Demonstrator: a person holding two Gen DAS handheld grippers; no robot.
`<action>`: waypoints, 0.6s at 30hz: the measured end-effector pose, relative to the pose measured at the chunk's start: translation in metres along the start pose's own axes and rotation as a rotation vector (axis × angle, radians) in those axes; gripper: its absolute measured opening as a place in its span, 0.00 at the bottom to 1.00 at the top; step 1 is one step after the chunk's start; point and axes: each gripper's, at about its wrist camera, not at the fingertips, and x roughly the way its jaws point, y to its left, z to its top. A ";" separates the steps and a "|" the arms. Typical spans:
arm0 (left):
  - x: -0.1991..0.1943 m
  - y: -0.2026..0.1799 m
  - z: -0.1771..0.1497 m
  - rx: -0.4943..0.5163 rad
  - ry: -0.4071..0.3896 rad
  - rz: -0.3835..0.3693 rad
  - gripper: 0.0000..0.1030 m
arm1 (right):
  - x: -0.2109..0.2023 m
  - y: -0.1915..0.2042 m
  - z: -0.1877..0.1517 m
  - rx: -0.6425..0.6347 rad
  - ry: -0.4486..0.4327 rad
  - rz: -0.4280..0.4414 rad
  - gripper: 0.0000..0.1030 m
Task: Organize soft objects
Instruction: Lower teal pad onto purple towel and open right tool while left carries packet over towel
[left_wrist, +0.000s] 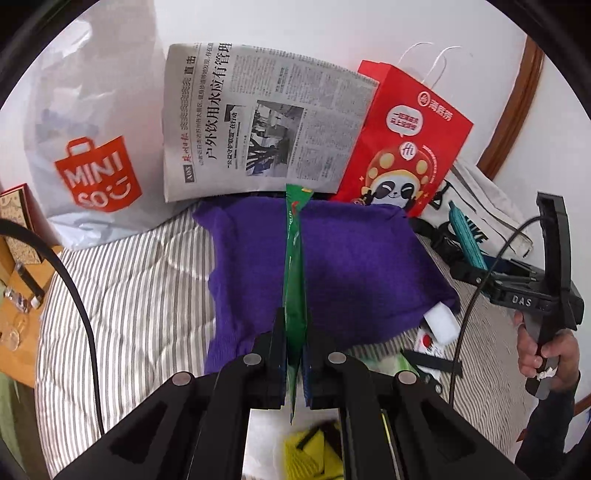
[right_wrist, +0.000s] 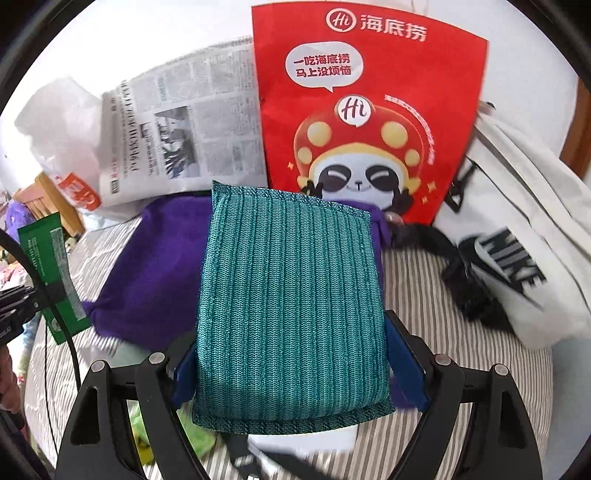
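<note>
left tongs (left_wrist: 293, 343) clamped on green packet (left_wrist: 294, 258) | right tongs (right_wrist: 295, 365) clamped on teal sponge (right_wrist: 291, 295) | I'd lower both level beside purple cloth (left_wrist: 351, 266), releasing gently

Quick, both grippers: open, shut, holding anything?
Left gripper: shut on a flat green packet.
Right gripper: shut on a teal knitted pad.

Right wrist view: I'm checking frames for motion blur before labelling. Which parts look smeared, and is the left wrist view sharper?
Right wrist view: the teal sponge is crisp, but the Nike bag lettering and the newspaper print are smeared. Left wrist view: sharper, the newspaper headlines are readable; both bend strongly at the edges.
</note>
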 end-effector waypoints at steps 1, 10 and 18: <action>0.005 0.001 0.004 -0.002 0.005 -0.001 0.07 | 0.006 -0.001 0.006 0.000 0.004 -0.002 0.83; 0.061 0.006 0.038 0.003 0.077 -0.013 0.07 | 0.075 -0.006 0.032 -0.021 0.115 -0.053 0.83; 0.114 0.007 0.056 0.011 0.154 -0.037 0.07 | 0.113 -0.006 0.035 -0.053 0.191 -0.086 0.83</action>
